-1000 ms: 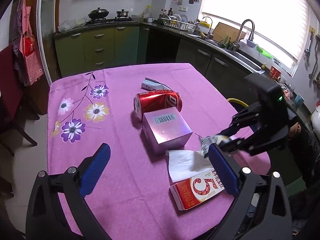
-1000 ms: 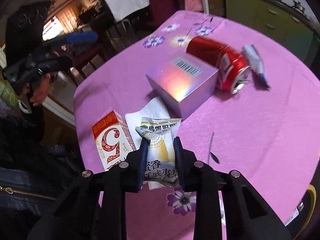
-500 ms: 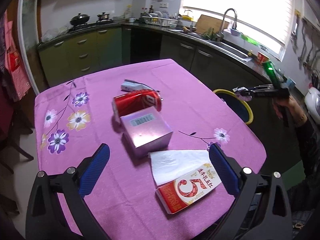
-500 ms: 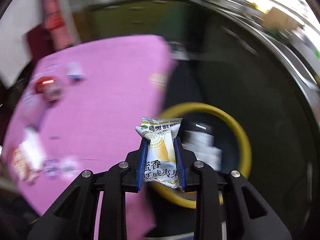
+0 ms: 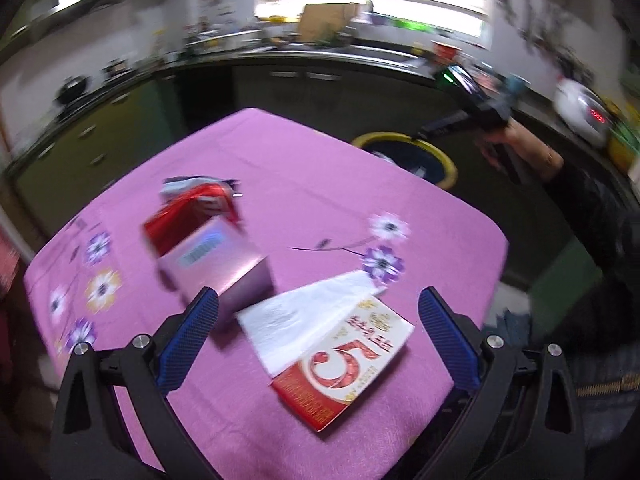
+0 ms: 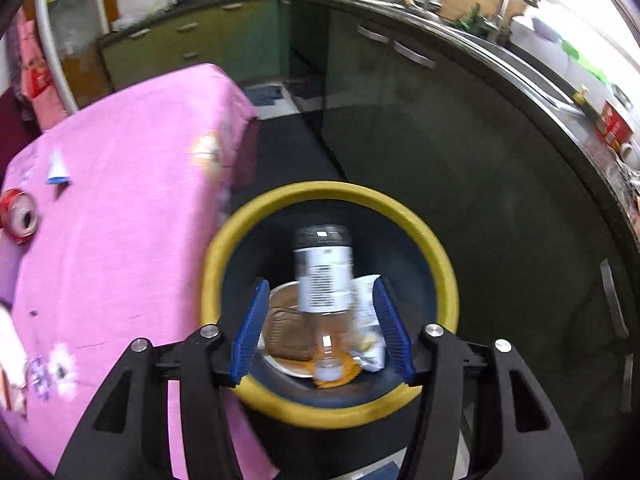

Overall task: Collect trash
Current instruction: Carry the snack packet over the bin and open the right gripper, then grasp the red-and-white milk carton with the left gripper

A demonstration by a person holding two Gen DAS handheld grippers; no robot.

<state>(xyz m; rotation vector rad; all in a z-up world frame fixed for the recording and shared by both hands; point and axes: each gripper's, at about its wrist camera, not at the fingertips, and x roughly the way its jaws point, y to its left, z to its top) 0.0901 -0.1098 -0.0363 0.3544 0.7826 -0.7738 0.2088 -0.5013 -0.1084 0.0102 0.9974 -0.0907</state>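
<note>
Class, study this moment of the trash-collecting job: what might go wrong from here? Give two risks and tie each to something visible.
1. The left gripper hangs open over the red carton with the tissue overlapping it; closing may catch only the tissue.
2. The red can lies on its side on the pink tablecloth; a nudge may roll it off.

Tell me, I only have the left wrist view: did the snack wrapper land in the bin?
Observer: Yes, the snack wrapper lies inside the yellow-rimmed bin, right of a bottle.
Operator: Is the right hand-held gripper empty?
Observer: Yes, the right hand-held gripper is open over the bin with nothing between its fingers.
Operator: Anything else in there?
Observer: A shallow dish with brown residue lies under the bottle.
</note>
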